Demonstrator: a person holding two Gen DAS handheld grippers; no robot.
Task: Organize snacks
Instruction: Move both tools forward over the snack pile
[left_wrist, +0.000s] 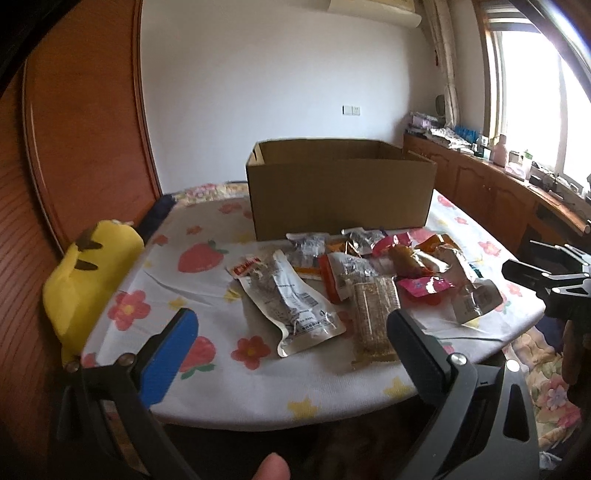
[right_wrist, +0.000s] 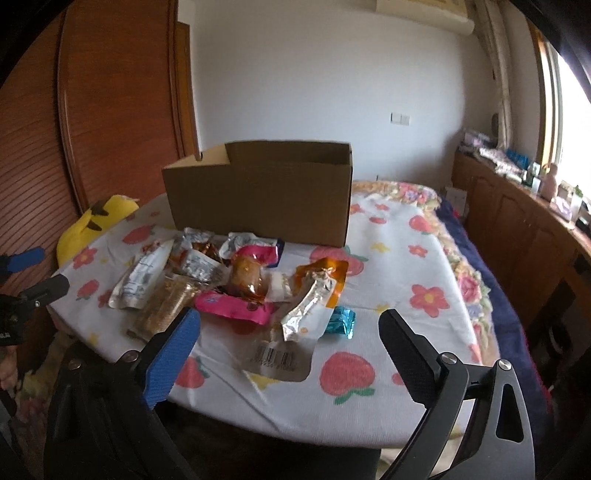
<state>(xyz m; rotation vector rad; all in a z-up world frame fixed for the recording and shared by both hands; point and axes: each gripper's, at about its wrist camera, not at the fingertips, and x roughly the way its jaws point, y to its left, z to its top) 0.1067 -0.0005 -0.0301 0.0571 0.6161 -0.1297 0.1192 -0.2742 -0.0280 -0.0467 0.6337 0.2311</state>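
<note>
I am over a table (left_wrist: 229, 384) draped in a white cloth printed with strawberries and flowers, in a room with a white wall, red-brown wooden panelling on the left and a bright window on the right.

Nearest to me, my left gripper (left_wrist: 286, 332) hangs above the near edge with its jaws spread wide and nothing between them; one finger wears a blue pad, the other is black. My right gripper (right_wrist: 288, 332) hangs likewise, jaws wide apart and holding nothing, to the right of the left one.

Just beyond lies the heap of snacks (left_wrist: 369, 269), loose on the cloth in the middle of the table. A large silver pouch (left_wrist: 295, 302) lies at its left, a clear pack of brown bars (left_wrist: 373, 317) just beside it. A pink wrapper (right_wrist: 232, 306) lies in the heap, a crumpled silver and orange packet (right_wrist: 314, 295) right of it, and a small teal foil packet (right_wrist: 341, 321) at the right edge.

Farther back, just behind the heap, stands an open cardboard box (left_wrist: 340, 192). At the left edge sits a yellow plush toy (left_wrist: 88, 273).
</note>
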